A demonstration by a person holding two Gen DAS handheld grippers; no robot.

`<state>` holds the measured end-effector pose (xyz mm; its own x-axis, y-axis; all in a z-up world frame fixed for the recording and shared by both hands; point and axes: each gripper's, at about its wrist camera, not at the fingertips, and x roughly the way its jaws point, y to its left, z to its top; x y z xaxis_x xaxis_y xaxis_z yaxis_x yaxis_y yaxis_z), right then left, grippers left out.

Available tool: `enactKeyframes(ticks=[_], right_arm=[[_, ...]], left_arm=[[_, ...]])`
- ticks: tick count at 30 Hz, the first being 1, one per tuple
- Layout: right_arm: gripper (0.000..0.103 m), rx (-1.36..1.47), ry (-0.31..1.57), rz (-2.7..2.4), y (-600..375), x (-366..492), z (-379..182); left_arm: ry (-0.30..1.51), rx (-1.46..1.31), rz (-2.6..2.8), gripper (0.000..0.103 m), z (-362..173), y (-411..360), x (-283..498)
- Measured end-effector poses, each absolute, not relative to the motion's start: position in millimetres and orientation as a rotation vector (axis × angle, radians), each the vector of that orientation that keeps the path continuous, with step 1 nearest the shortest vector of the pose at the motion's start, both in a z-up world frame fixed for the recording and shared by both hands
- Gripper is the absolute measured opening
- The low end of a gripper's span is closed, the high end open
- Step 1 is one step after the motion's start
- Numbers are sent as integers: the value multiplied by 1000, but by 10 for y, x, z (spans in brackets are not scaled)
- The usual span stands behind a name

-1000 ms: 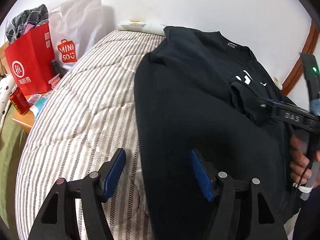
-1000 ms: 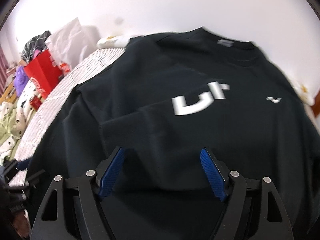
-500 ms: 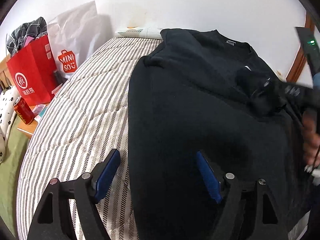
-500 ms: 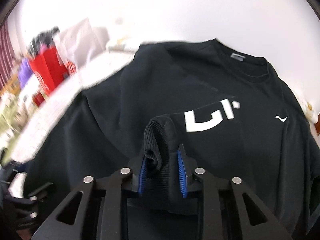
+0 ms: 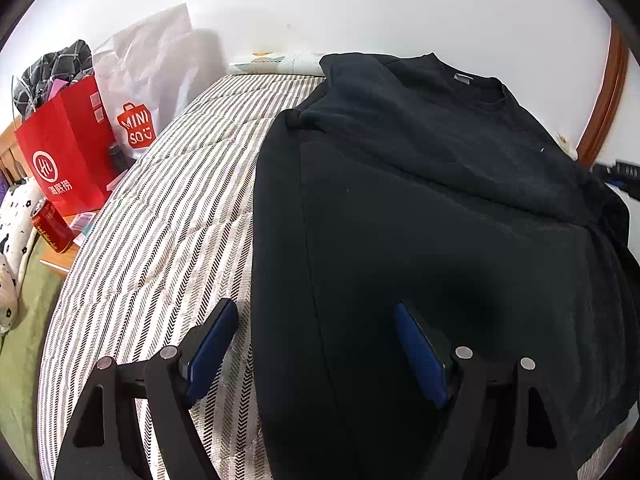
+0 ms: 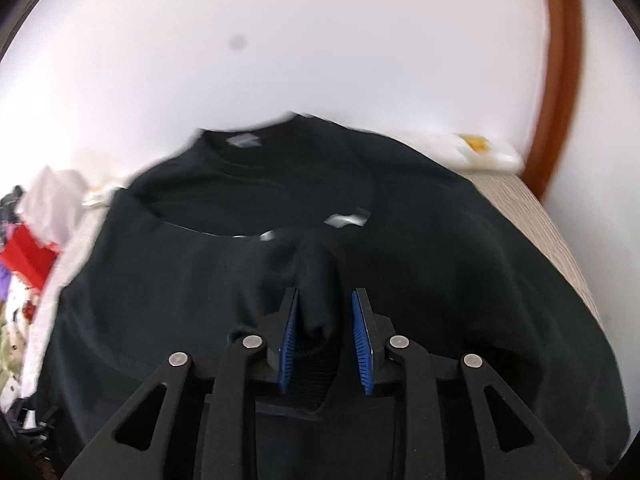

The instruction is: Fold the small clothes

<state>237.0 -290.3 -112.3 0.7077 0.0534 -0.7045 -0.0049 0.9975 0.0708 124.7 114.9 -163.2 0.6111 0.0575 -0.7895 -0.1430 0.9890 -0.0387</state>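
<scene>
Where the striped bed cover runs up to a plain white wall, a black sweatshirt lies spread flat on the bed, collar toward the wall and one sleeve folded across its chest. At the bed's left side stand a red paper bag stuffed with checked cloth, a white shopping bag and a red drink can on a low wooden surface. A curved brown wooden frame rises on the far right. The left gripper hovers with its blue pads wide apart over the sweatshirt's near edge, holding nothing. The right gripper has its pads drawn in around the bunched cuff of the sleeve, pinching it above the garment; that view is blurred.
</scene>
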Motion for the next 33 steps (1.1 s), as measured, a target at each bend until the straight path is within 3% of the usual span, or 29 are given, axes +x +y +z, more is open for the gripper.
enactKeyframes(ticks=[5, 7, 10, 18, 22, 26, 27, 29, 30, 33], right_arm=[[33, 65, 824, -51, -3220, 2050, -1258], [50, 66, 829, -42, -3266, 1794, -1283], [60, 10, 809, -70, -3276, 1443, -1364], [64, 7, 896, -70, -3482, 663, -1751], [64, 82, 888, -67, -3592, 327, -1890], [64, 164, 883, -38, -3616, 168, -1975], [61, 164, 868, -42, -3593, 140, -1981], [39, 122, 854, -31, -3512, 86, -1983], [16, 123, 853, 11, -3482, 59, -1974], [8, 118, 832, -10, -3483, -20, -1905]], left_arm=[[926, -99, 115, 80, -1620, 1156, 1201], [934, -114, 108, 80, -1606, 1175, 1145], [937, -142, 83, 80, -1597, 1224, 1022], [915, -170, 40, 77, -1560, 1278, 613], [901, -125, 56, 67, -1573, 1187, 475], [885, -129, 47, 45, -1573, 1135, 405], [887, -137, 49, 40, -1566, 1134, 398], [890, -166, 31, 21, -1561, 1136, 381], [888, -189, 47, 17, -1563, 1161, 367], [878, -224, 50, 11, -1563, 1233, 319]])
